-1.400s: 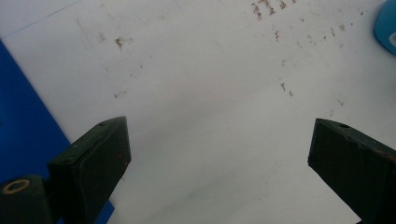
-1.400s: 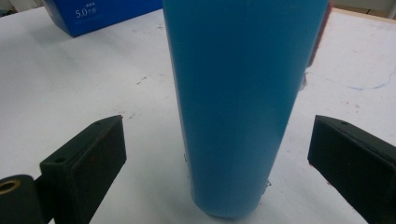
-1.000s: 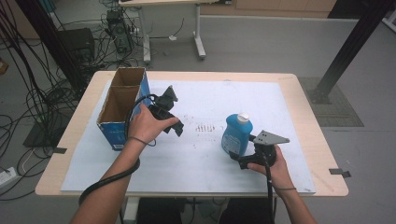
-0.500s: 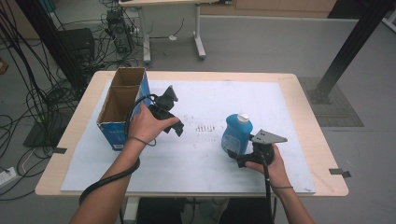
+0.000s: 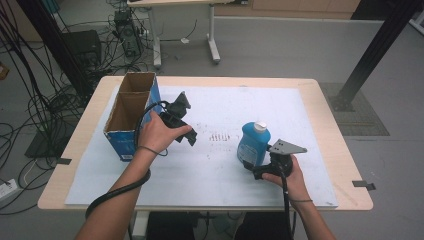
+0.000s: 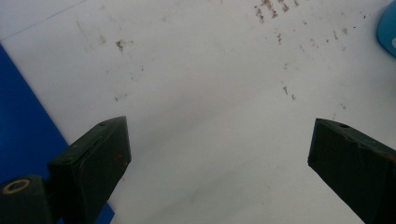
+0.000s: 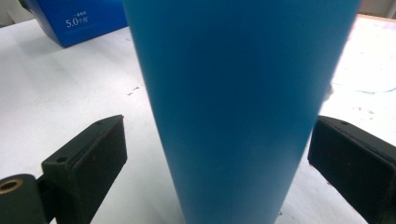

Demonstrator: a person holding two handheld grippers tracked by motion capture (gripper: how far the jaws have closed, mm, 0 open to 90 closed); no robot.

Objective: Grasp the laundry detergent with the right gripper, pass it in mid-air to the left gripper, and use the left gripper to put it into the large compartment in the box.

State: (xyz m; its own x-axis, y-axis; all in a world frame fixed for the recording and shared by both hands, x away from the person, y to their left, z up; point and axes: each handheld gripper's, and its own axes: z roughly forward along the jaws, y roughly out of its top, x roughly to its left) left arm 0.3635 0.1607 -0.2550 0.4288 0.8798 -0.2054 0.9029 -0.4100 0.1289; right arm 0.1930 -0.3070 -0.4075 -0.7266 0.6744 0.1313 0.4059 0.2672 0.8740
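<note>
A blue bottle [image 5: 253, 143] with a white cap stands upright on the white sheet, right of the table's middle. My right gripper [image 5: 256, 169] is open around its base, one jaw on each side. In the right gripper view the bottle [image 7: 238, 107] stands between the jaws of the gripper [image 7: 219, 140], with a visible gap on the left side. My left gripper [image 5: 188, 121] is held over the sheet beside an open blue-sided cardboard box [image 5: 122, 145]. It is open with nothing between its jaws [image 6: 219, 135].
The white sheet [image 5: 220, 172] covers most of the wooden table and has small brown specks [image 5: 218, 136] near its middle. The box's blue wall [image 6: 18, 121] lies close on the left gripper's left. Cables and table legs stand on the floor beyond the far edge.
</note>
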